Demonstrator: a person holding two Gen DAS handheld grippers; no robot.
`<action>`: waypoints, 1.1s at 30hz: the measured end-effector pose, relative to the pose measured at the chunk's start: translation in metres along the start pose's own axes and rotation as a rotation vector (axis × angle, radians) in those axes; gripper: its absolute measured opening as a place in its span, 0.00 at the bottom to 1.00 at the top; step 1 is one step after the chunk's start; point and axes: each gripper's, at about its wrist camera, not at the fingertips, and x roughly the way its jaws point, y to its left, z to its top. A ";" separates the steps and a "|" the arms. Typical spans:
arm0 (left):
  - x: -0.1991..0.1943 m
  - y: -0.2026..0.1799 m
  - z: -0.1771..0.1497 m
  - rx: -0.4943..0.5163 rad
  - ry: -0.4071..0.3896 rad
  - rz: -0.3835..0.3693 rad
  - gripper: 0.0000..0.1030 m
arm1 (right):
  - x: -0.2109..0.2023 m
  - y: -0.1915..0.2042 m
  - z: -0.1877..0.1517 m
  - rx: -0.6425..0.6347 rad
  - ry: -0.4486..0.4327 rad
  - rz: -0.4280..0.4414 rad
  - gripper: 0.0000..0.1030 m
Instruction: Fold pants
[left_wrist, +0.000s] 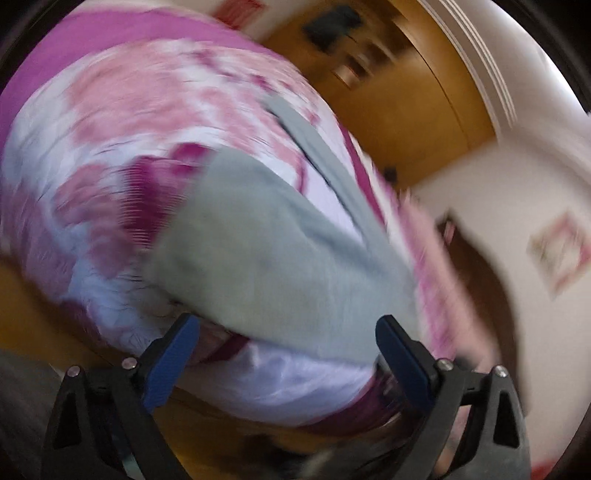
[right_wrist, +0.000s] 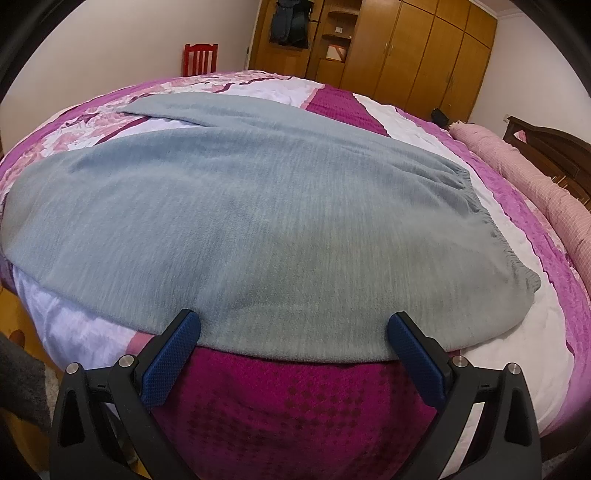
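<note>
The grey pants lie spread flat across the pink bedspread, ready for folding. Both claws gape empty — the right gripper at the near hem, the left gripper blurred above 1 end.

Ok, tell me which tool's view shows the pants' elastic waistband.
The right tool: its view shows the pants with the gathered waistband at right.

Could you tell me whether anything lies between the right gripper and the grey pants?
Nothing visible does. The right gripper is open right at the near edge of the grey pants, with only the bedspread beneath.
</note>
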 end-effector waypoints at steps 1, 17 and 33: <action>-0.005 0.012 0.010 -0.062 -0.024 -0.010 0.91 | 0.000 0.000 0.000 0.000 0.000 0.000 1.00; 0.007 0.062 0.033 -0.266 0.029 -0.061 0.77 | 0.001 -0.002 0.002 0.016 0.001 0.023 1.00; -0.003 0.066 0.029 -0.309 0.090 -0.096 0.07 | -0.059 -0.081 0.036 0.236 -0.225 0.134 0.95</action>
